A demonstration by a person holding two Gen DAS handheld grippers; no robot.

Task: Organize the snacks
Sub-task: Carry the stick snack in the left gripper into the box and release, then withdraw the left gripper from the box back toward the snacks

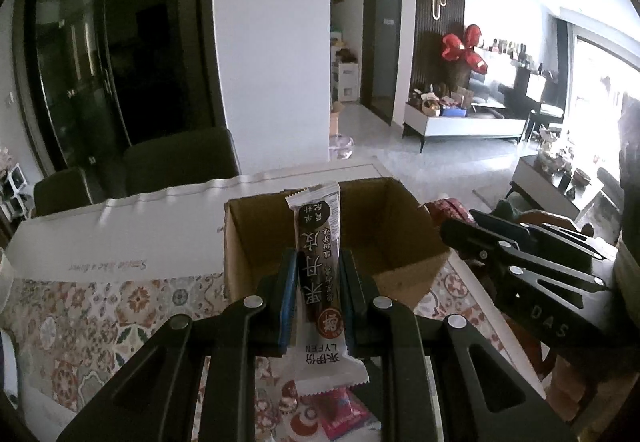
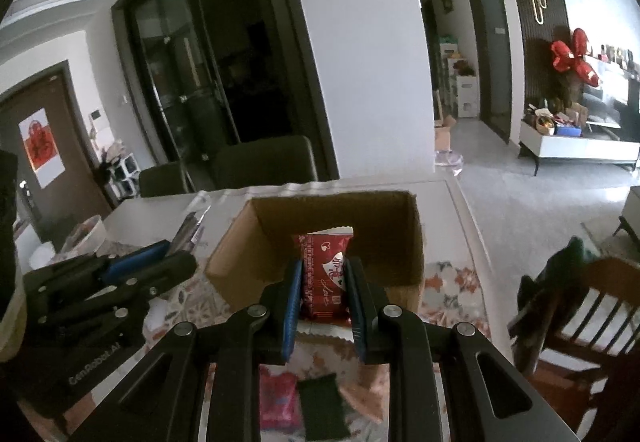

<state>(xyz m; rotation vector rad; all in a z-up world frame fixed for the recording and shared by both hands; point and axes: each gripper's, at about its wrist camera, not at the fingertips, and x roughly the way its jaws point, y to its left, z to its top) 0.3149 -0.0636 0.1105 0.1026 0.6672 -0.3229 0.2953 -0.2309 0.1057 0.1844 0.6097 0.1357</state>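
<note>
Left gripper (image 1: 318,282) clamped on brown snack bar (image 1: 318,262), right gripper (image 2: 323,284) on red snack packet (image 2: 326,274); each to be lowered inside cardboard box (image 1: 404,238) before release.

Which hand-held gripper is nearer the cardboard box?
Roughly level, right maybe slightly nearer. The right hand-held gripper holds a red snack at the cardboard box opening; the left holds a brown bar before it.
</note>
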